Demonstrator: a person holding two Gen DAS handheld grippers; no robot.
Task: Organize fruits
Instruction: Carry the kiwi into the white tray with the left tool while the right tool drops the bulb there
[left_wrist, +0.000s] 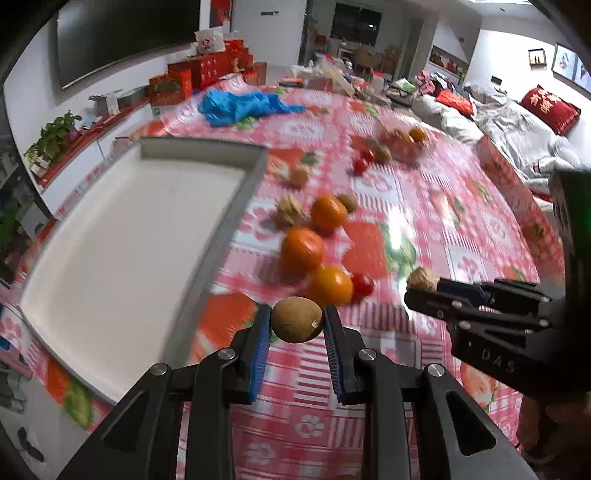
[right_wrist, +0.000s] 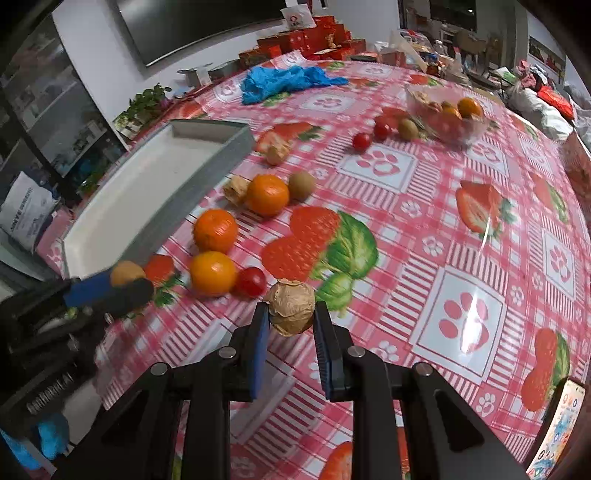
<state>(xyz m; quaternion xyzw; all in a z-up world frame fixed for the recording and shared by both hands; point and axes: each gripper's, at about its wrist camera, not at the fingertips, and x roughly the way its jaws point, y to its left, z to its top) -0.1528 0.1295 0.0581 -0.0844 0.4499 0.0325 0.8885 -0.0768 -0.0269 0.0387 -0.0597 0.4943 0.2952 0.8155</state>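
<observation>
Now – left gripper (left_wrist: 297, 320) clamps kiwi (left_wrist: 297, 319) | right gripper (right_wrist: 291, 314) clamps walnut (right_wrist: 291, 307)

Home living room — wall TV (left_wrist: 125, 40), sofa (left_wrist: 517, 136), gift boxes (left_wrist: 207, 70).

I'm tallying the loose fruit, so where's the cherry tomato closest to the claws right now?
In the right wrist view the cherry tomato sits on the tablecloth, touching the nearest orange's right side, just left of the papery husked fruit in the right claw.
</observation>
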